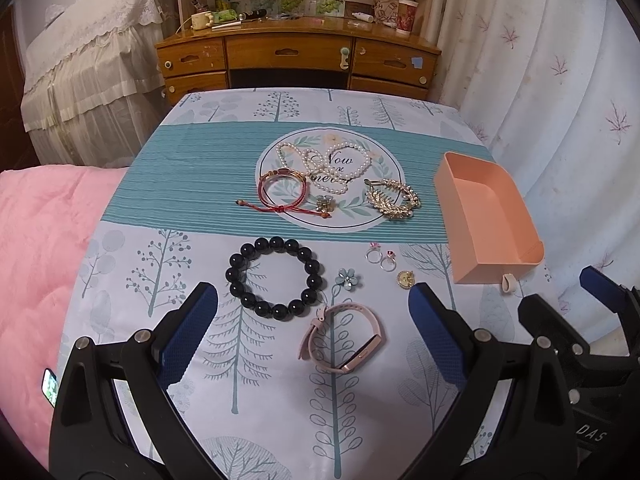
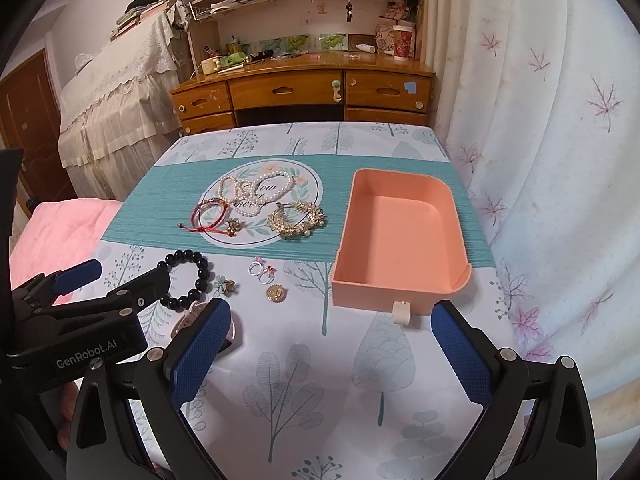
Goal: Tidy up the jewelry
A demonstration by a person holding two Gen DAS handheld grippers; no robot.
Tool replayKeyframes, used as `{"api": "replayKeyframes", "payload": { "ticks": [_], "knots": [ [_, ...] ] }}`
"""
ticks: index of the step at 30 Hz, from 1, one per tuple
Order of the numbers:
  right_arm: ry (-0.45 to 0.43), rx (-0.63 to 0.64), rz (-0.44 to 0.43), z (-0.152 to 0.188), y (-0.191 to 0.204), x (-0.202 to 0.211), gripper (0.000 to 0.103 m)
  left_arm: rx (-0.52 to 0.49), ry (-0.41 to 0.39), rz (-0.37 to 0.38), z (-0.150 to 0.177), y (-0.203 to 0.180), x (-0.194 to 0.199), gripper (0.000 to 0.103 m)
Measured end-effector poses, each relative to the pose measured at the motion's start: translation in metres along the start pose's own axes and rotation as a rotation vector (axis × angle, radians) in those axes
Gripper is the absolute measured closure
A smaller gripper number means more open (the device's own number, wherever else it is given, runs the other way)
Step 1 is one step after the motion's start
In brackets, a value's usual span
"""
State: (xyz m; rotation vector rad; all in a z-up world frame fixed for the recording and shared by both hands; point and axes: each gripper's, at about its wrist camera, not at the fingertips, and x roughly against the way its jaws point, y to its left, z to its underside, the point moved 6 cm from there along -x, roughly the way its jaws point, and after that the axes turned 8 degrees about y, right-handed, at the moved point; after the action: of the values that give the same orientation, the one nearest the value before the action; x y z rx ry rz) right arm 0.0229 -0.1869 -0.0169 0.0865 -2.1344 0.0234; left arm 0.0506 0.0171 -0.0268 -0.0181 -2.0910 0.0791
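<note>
Watch (image 1: 343, 338) dead ahead of left gripper (image 1: 312, 316), nearer it | band probably crosswise | both grippers wide open, empty; right gripper (image 2: 332, 330) faces tray (image 2: 400, 292)

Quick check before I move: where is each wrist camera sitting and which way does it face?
Left wrist: above the table's near edge, facing the desk; open left claw frames the black bead bracelet and pink watch; right claw intrudes at right.
Right wrist: further right, facing the same way, open right claw before the empty peach tray; left claw at left.
Shared: pearl necklace, tray, bracelet.
</note>
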Motion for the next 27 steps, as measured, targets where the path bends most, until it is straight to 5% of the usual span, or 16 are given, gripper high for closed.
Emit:
{"api": "replayKeyframes", "payload": {
  "ticks": [7,16,20,27],
  "knots": [
    [0.000,0.034,0.020,-0.007,0.004,0.006,0.001,-0.011,-0.012,-0.012,-0.004,0.003,0.003,0.007],
    [-0.009,0.035,-0.113,-0.021,0.012,0.010,0.003,0.008,-0.022,-0.022,-0.011,0.020,0.004,0.007],
    [0.043,0.032,-0.168,-0.024,0.024,-0.001,0.027,0.019,-0.015,-0.024,-0.013,0.028,0.000,0.007],
    [0.109,0.085,-0.216,-0.021,0.053,-0.026,0.030,0.025,0.014,-0.034,-0.010,0.041,-0.015,0.007]
  ]
}}
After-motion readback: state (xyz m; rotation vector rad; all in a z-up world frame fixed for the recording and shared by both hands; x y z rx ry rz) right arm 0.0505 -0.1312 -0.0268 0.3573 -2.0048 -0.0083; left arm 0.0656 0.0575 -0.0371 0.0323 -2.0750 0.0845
